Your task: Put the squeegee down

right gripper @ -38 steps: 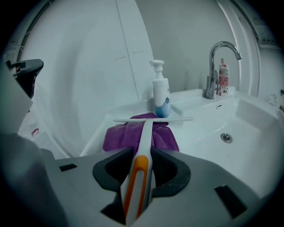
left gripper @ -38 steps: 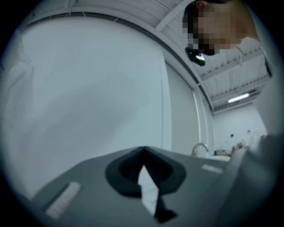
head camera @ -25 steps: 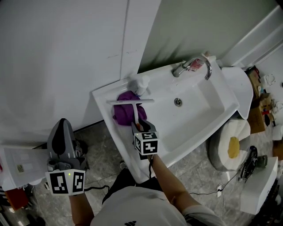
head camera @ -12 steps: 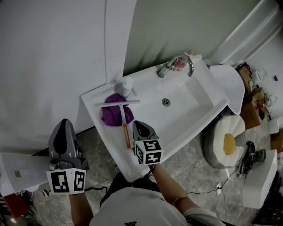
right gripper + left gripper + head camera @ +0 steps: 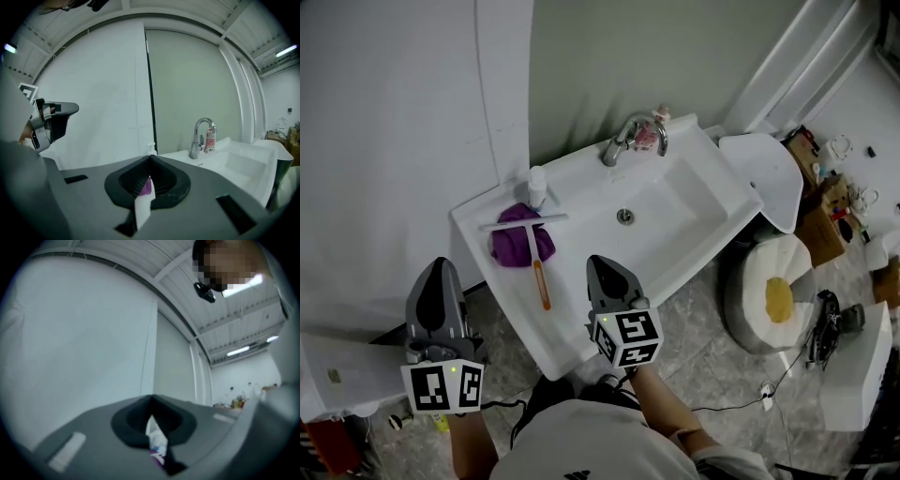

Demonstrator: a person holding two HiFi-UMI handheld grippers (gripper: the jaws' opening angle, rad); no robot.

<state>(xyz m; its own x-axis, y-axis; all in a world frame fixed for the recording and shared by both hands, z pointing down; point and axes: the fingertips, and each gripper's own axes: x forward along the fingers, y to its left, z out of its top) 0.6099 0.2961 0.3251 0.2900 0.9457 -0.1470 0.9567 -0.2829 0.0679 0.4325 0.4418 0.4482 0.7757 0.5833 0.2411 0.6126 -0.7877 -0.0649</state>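
The squeegee (image 5: 533, 249), with a white blade and an orange handle, lies on the left ledge of the white sink (image 5: 581, 323), its blade across a purple cloth (image 5: 512, 244). My right gripper (image 5: 602, 263) hovers over the sink's front edge, just right of the handle and apart from it, jaws shut and empty. In the right gripper view its jaws (image 5: 150, 160) meet, with a sliver of purple cloth (image 5: 146, 186) showing beyond. My left gripper (image 5: 437, 267) is left of the sink over the floor, jaws together and empty. Its own view shows the jaws (image 5: 151, 400) closed.
A small soap bottle (image 5: 537, 186) stands behind the cloth. The chrome faucet (image 5: 623, 139) and a red bottle (image 5: 654, 131) sit at the sink's back. A white wall panel (image 5: 394, 141) is to the left. A toilet (image 5: 773, 281) and floor clutter lie to the right.
My right gripper left the squeegee handle, drew back toward me and upward, and shut empty. The squeegee stays on the ledge. My left gripper rose a little.
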